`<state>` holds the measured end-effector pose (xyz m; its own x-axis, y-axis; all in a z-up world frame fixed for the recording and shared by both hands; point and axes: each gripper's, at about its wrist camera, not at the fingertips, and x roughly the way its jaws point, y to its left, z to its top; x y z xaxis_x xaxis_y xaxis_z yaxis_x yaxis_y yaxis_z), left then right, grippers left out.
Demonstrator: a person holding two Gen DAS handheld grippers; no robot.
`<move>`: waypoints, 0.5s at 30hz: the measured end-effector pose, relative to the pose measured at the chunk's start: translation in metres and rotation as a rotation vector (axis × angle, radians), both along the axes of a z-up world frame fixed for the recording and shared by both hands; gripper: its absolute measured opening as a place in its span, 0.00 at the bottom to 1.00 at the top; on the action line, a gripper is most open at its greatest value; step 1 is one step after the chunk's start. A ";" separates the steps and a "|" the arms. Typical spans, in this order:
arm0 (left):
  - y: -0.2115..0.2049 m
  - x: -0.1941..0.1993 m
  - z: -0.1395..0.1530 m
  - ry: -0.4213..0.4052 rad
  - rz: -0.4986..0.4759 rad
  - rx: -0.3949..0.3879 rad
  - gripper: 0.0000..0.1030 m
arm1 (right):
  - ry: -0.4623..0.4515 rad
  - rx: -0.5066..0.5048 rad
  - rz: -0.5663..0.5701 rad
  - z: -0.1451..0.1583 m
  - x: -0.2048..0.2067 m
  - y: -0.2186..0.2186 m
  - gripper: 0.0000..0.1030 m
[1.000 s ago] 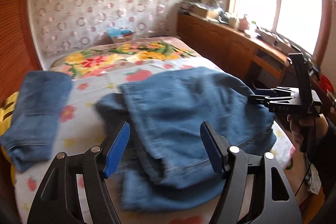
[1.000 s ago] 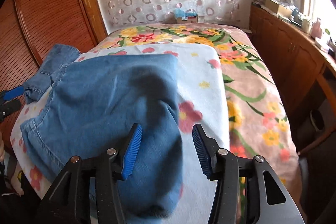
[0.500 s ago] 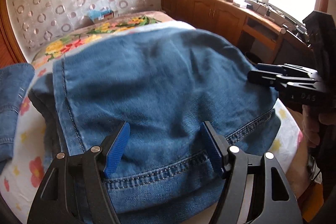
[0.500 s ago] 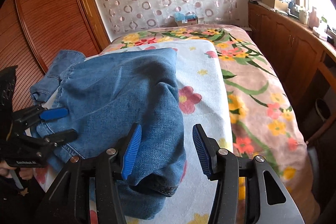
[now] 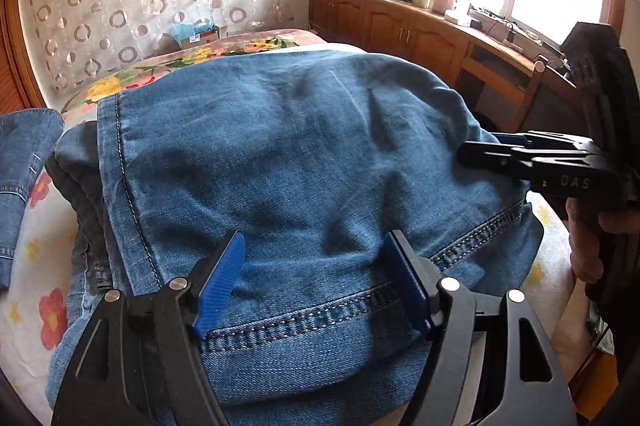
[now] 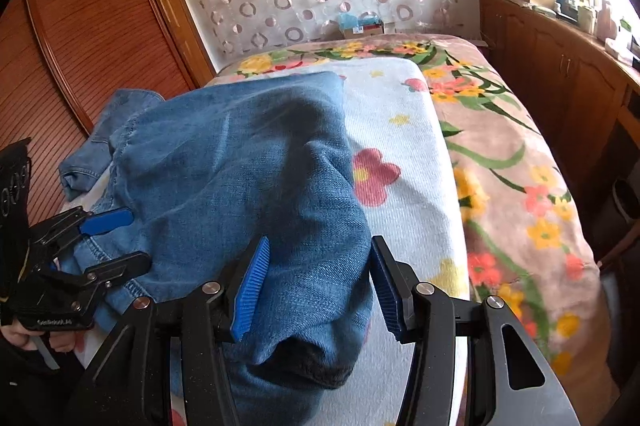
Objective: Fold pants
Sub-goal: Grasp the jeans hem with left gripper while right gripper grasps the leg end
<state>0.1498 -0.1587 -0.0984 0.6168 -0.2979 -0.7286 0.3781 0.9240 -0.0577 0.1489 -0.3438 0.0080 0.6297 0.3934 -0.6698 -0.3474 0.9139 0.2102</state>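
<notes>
Moved: left claw [image 5: 314,282] has dropped close over the jeans [image 5: 304,162], jaws just widening, released.
Room: bare bedspread [image 6: 404,162] right of jeans.
Right claw [image 6: 318,284]: released, straddling jeans' folded edge.

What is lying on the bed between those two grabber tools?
Only the blue jeans: the left wrist view shows denim filling the stretch from the left gripper to the right gripper.

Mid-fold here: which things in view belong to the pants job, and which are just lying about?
Job:
- jeans being folded
- left gripper
- right gripper
- floral sheet beneath

Lying about:
- second denim garment
- box by headboard
- clutter on the wooden cabinet
</notes>
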 end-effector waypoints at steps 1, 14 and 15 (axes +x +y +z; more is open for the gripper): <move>0.000 0.000 0.000 0.000 0.000 -0.001 0.71 | 0.007 -0.003 0.001 -0.001 0.001 0.002 0.51; 0.007 0.002 0.004 0.012 0.003 -0.010 0.71 | 0.040 0.079 0.009 -0.002 0.004 0.000 0.34; 0.010 0.002 0.005 0.012 0.007 -0.009 0.71 | 0.035 0.083 0.007 -0.001 0.002 0.002 0.32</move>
